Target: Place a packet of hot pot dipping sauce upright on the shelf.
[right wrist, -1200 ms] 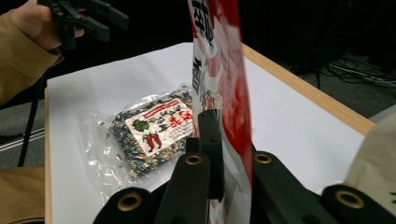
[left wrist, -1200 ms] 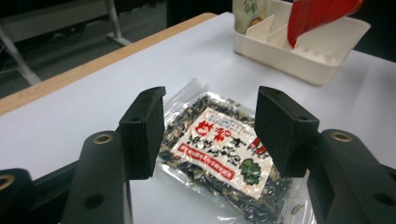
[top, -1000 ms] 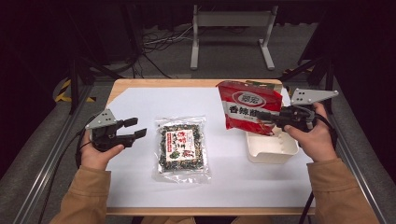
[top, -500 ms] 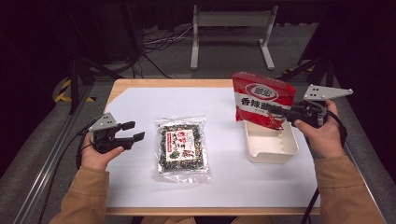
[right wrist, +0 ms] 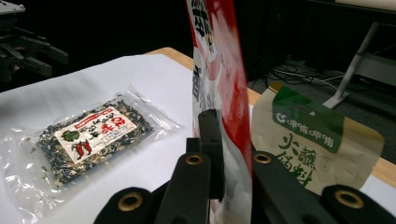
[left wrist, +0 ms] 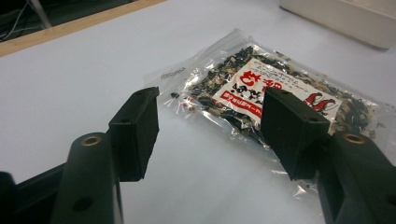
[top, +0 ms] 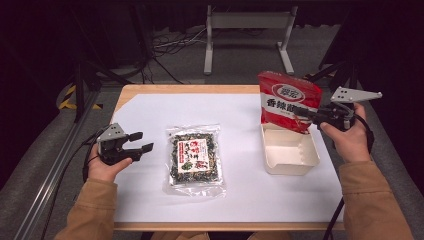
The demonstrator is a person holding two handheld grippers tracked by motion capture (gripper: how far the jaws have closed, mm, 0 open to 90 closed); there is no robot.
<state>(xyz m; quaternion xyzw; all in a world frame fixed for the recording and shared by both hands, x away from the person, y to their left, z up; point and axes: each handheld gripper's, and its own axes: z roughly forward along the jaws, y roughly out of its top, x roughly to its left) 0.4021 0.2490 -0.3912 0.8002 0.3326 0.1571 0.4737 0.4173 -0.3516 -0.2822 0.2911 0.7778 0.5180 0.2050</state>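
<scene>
From the high view I counted two snack packets and one shallow white rectangular tray (top: 290, 162): my right gripper (top: 311, 116) pinched the glossy red foil pouch (top: 287, 100) upright above that tray. In the left gripper view, my left gripper (left wrist: 210, 126), jaws just widened and empty, faced the flat clear crinkly plastic packet of dark dried flakes (left wrist: 275, 93) on the white sheet. The right gripper view added one tan paper pouch with a green label (right wrist: 317, 140) behind the red one.
</scene>
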